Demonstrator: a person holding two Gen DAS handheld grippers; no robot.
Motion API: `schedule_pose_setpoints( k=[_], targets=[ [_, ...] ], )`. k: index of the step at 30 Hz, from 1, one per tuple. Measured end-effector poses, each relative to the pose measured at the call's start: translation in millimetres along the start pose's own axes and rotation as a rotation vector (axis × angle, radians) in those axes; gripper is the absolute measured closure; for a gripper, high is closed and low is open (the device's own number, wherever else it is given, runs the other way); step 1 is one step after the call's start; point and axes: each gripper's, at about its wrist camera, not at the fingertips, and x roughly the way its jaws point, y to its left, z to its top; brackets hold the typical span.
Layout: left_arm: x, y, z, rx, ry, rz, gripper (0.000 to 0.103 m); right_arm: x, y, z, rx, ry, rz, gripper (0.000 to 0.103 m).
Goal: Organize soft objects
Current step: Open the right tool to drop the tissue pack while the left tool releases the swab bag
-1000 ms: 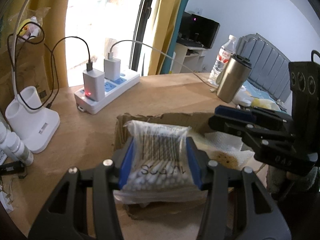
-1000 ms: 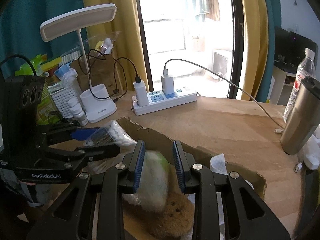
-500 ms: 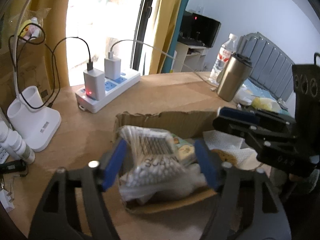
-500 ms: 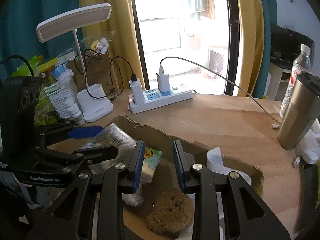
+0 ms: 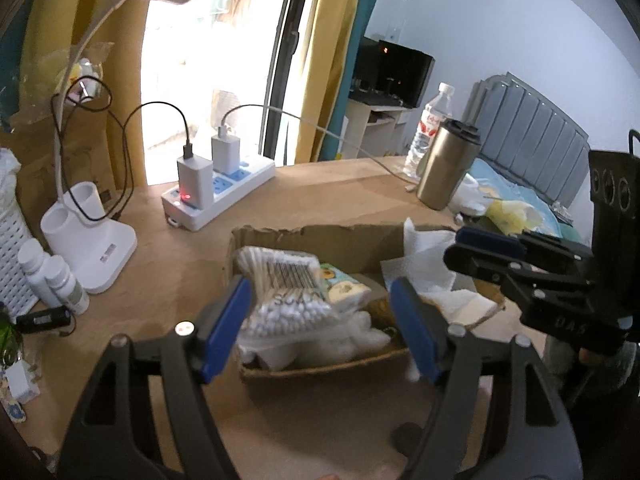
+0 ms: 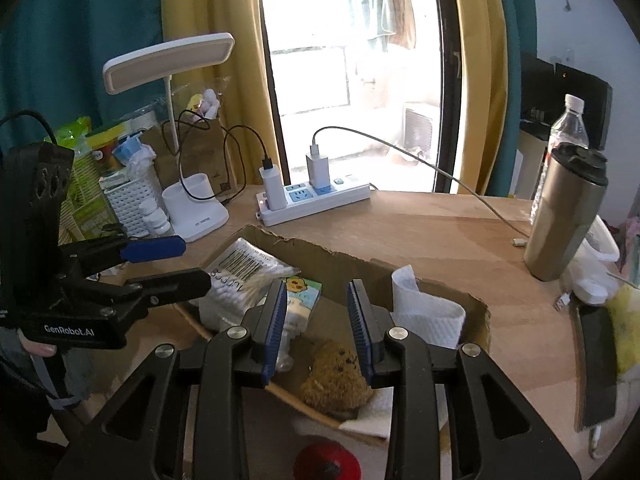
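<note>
Wooden desk (image 5: 320, 192), cardboard box (image 5: 344, 236) at centre. Cotton swab pack (image 5: 286, 292) lying in box, released. Left gripper (image 5: 320, 328) jaws just opened wide, empty. Right gripper (image 6: 318, 328) partly open, empty, above brown plush (image 6: 336, 380). Step: deposit done. Next: withdraw, locate further soft item.

"GenRobot.AI" stands in white letters on the black body of the left claw (image 6: 168, 264), seen from the right wrist. The bag of cotton swabs (image 5: 286, 300) carries a barcode and dark lettering too distorted to read. Nothing else is legible.
</note>
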Motion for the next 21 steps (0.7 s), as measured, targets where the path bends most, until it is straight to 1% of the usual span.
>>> schedule_pose_setpoints(
  k=[3, 12, 13, 15, 16, 21],
  targets=[
    [-7.6, -2.6, -4.0, 0.003, -0.006, 0.004, 0.029, -8.2, 3.1, -4.1, 0.002, -0.004, -0.004, 0.062],
    [-27.0, -7.9, -13.5, 0.006, -0.024, 0.015, 0.029, -25.1, 13.2, -11.2, -0.004, -0.012, -0.011, 0.061],
    [-28.4, -8.3, -14.1, 0.006, -0.025, 0.016, 0.028, -26.2, 14.3, -11.7, -0.005, -0.012, -0.013, 0.061],
    [-32.3, -10.1, -16.7, 0.008, -0.027, 0.015, 0.022, -29.0, 16.2, -13.5, -0.006, -0.013, -0.016, 0.059],
    [-34.4, -11.0, -18.5, 0.008, -0.03, 0.013, 0.019, -30.1, 17.3, -14.5, -0.006, -0.013, -0.018, 0.056],
    [-42.5, -16.0, -25.3, 0.014, -0.035, 0.009, 0.018, -37.4, 20.9, -21.1, -0.006, -0.012, -0.022, 0.053]
  ],
)
